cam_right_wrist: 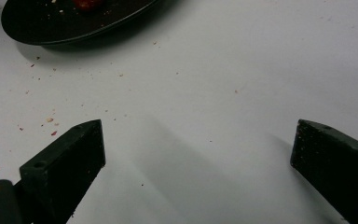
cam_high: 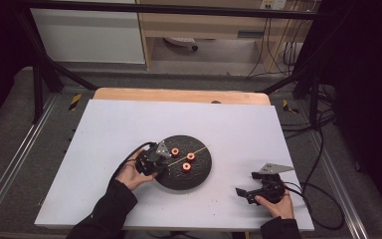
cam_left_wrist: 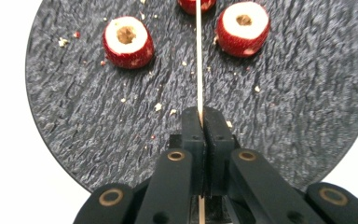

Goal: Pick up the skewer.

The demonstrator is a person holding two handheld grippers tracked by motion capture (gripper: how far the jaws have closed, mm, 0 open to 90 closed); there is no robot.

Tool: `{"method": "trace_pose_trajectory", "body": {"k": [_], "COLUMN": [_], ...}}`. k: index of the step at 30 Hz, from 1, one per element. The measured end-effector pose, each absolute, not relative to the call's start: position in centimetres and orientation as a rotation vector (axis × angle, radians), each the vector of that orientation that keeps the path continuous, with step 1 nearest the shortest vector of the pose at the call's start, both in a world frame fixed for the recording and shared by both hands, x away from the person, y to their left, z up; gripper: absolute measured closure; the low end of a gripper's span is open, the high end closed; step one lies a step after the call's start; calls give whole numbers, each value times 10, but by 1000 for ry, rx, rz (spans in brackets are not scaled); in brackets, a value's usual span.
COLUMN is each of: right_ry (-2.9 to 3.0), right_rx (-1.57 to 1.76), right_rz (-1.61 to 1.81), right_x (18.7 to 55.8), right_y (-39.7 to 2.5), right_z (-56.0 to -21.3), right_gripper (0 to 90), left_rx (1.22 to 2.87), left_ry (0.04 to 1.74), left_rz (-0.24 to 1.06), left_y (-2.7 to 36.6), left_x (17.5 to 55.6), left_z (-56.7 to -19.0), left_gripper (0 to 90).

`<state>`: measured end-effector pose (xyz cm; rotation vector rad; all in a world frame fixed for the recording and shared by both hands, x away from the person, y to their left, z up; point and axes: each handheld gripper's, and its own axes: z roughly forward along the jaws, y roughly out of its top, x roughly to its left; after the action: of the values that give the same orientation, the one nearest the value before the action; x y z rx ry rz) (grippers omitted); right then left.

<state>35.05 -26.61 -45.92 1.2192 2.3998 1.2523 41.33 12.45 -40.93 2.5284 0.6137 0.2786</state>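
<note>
A round black slate plate (cam_high: 199,172) lies in the middle of the white table and carries three cored strawberries (cam_high: 175,152). A thin wooden skewer (cam_high: 194,151) lies across the plate. My left gripper (cam_high: 159,162) sits at the plate's left rim, shut on the near end of the skewer (cam_left_wrist: 199,70). In the left gripper view two strawberries (cam_left_wrist: 128,42) (cam_left_wrist: 242,29) flank the skewer, and a third (cam_left_wrist: 195,5) sits at its far end. My right gripper (cam_high: 243,193) rests open on the table to the plate's right, its jaws wide apart (cam_right_wrist: 198,149) with nothing between them.
Crumbs and red specks are scattered on the plate (cam_left_wrist: 74,102) and on the white table (cam_right_wrist: 51,121). The plate's edge (cam_right_wrist: 74,32) shows far off in the right gripper view. Black cables (cam_high: 323,199) trail off the table's right side.
</note>
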Motion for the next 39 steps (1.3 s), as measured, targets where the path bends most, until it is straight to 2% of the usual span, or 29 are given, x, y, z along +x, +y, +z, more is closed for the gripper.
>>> {"method": "trace_pose_trajectory", "body": {"k": [16,39], "right_ry": [2377,2383], "right_rx": [1238,1262], "right_rz": [1254,1260], "right_x": [351,352], "right_y": [-266,-254], "right_z": [-459,-451], "right_gripper": [21,13], "left_rx": [2370,2119], "left_ry": [715,882], "left_rz": [306,347], "left_y": [150,202], "left_x": [387,333], "left_z": [-401,-426], "left_gripper": [882,882]}}
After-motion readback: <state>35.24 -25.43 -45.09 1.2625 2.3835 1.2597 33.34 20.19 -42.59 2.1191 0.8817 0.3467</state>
